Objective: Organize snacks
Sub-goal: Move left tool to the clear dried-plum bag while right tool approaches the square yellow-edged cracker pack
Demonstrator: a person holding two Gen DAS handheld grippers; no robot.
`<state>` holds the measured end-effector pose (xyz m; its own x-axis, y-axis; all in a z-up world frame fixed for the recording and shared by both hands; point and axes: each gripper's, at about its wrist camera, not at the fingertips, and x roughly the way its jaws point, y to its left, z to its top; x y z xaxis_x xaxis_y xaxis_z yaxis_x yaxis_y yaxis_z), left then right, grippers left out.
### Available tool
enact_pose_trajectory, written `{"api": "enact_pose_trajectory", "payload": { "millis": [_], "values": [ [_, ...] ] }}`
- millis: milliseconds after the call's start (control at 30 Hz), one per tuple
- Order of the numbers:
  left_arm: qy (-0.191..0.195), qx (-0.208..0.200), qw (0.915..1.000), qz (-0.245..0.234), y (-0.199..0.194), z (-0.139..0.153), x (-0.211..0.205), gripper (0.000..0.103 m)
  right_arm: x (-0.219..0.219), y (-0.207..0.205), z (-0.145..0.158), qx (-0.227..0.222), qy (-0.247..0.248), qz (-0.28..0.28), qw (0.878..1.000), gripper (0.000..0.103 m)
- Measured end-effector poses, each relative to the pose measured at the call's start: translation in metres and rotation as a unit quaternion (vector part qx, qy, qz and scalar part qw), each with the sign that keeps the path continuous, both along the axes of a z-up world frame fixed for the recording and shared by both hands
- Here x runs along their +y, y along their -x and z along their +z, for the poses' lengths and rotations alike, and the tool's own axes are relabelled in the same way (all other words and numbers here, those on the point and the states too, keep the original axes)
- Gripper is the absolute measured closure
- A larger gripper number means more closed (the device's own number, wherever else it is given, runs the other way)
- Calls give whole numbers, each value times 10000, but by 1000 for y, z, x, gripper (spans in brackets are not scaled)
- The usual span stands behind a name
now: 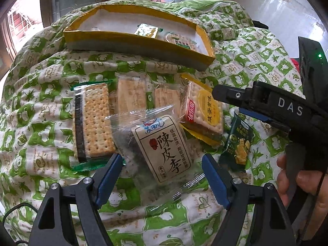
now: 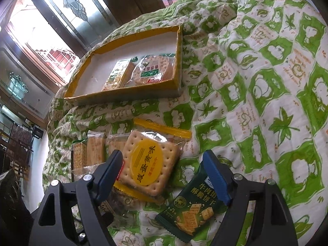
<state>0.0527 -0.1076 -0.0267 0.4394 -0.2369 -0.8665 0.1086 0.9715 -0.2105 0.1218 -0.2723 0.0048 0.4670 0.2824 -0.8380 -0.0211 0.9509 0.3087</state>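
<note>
My left gripper (image 1: 162,172) is open, its blue pads either side of a clear packet with a beige plum label (image 1: 162,147), not pressing it. Around that packet lie a green-edged cracker packet (image 1: 94,123), two pale biscuit packets (image 1: 129,96), a yellow-label cracker packet (image 1: 203,110) and a dark green packet (image 1: 237,141). My right gripper (image 2: 164,172) hangs open over the yellow-label cracker packet (image 2: 147,164), with its right pad above the dark green packet (image 2: 192,209). Behind them, a yellow-rimmed box (image 1: 143,49) (image 2: 123,96) holds two packets at its right end.
Everything lies on a rumpled green and white quilt (image 2: 256,82). A person's hand (image 1: 295,180) grips the right gripper's black handle at the right edge of the left wrist view. A wooden door and glass panels (image 2: 67,20) stand behind the box. A black cable (image 1: 12,211) lies at the lower left.
</note>
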Motion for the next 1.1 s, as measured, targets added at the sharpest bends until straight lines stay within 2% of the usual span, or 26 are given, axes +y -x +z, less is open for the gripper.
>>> {"api": "enact_pose_trajectory", "payload": {
  "millis": [200,367,433,500,700,800,933,1100],
  "values": [
    [-133,-43,9999,-20,-2,-6,-3,20,6,-4,-9,213,-156,58,9996,20],
    [-95,-93,9999,-7,0,-5,0,27,12,-14,-22,543,-354,107,9978,18],
    [-78,-115,9999,31,2,-4,4,37,16,-18,-27,638,-320,91,9974,16],
    [0,-94,9999,72,2,-3,9,40,21,-22,-31,725,-259,95,9970,12],
    [-23,-31,10000,65,1,-2,6,40,38,-27,-35,689,236,230,9971,10],
    [47,34,9999,106,-1,-2,4,33,37,-26,-34,662,318,245,9970,22],
    [-72,144,9997,202,-6,-3,-4,27,31,-25,-31,638,161,196,9976,25],
    [-451,211,9983,299,-13,-12,-17,25,19,-24,-29,645,-189,39,9977,26]
  ]
}}
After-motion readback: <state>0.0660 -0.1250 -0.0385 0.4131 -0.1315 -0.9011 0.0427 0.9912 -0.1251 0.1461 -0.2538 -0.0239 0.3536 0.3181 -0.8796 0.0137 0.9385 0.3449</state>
